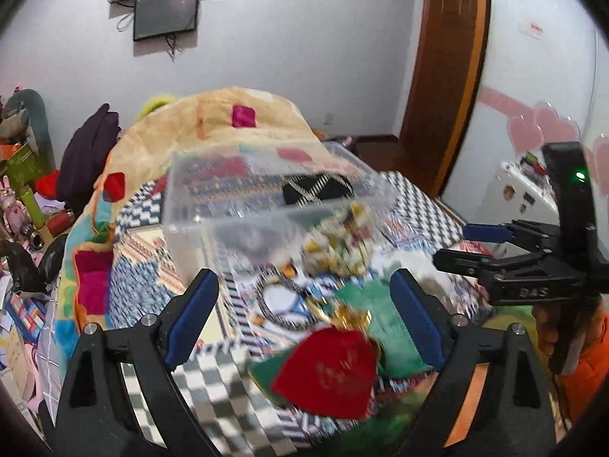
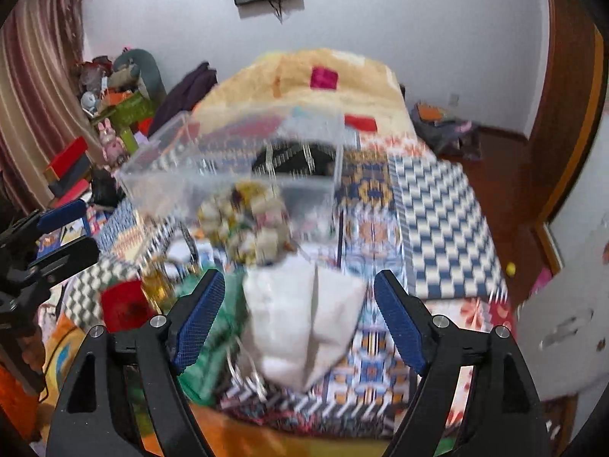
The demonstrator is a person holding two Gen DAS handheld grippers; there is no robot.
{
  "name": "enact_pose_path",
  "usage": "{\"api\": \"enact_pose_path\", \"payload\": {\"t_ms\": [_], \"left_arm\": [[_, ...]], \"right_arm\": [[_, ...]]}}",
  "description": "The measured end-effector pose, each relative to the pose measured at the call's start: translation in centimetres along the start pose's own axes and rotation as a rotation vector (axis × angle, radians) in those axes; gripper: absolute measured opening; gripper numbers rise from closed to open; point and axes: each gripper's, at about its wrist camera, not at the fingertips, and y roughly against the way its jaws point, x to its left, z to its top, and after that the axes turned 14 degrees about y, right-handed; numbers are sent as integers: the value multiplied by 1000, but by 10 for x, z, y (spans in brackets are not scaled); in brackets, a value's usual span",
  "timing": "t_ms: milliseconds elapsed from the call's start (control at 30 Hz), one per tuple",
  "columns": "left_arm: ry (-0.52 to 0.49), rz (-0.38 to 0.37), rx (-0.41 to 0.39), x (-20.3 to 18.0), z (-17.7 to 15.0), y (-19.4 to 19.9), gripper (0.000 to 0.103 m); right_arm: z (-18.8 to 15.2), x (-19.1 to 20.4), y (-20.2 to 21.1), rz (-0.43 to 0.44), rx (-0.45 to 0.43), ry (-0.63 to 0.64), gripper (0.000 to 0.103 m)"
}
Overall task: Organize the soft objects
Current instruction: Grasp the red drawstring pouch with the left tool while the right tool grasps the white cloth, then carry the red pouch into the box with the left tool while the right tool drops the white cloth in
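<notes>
A clear plastic bin [image 1: 198,209] [image 2: 160,186] stands on the patterned bed and holds a black item with gold stripes [image 1: 316,188] [image 2: 293,160]. In front of it lie a floral scrunchie [image 1: 338,243] [image 2: 243,224], a red pouch with gold tie [image 1: 327,373] [image 2: 121,304], a green cloth [image 1: 388,327] [image 2: 213,339] and a white cloth [image 2: 304,323]. My left gripper [image 1: 304,320] is open above the red pouch. My right gripper [image 2: 300,320] is open over the white cloth; it shows at the right of the left wrist view [image 1: 453,245].
A plush beige blanket [image 1: 228,122] [image 2: 304,87] is heaped behind the bin. Clutter of boxes and toys [image 2: 106,122] fills the left side. A wooden door [image 1: 445,76] is at the right. The bed's near edge is close below both grippers.
</notes>
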Motion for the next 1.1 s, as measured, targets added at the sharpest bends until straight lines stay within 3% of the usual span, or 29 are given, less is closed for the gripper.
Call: {"api": "enact_pose_path", "payload": {"t_ms": [133,300,367,433,500,567,700,833,1100], "left_arm": [[-17,-20,34,-8,-19,-4,89],[-12,-43,95,-9,-30,-16,65],[-10,-45,112,-8,-33,-21,57],[-2,-53,131,-5,-36,-26,40],[11,-62,143,-3,-38,-30,30],[26,-80,137,0,-38,-29,28],[36,-87,118,1,-36,-24,13],[55,-88,101,5,-32,-19,9],[69,-92,21,9,-15,6,7]], "right_arm": [[-17,-4,-14,12,54,-28,78],[-25,-6,-25,29,81,-41,77],[-27,-3,-28,35,94,-36,71],[-29,-2,-33,55,105,-31,59],[-28,1,-35,58,114,-25,52],[-29,3,-37,52,114,-15,46],[-30,3,-36,57,102,-17,31],[-30,4,-32,41,84,-15,20],[-18,-6,-9,-1,-2,-41,18]]}}
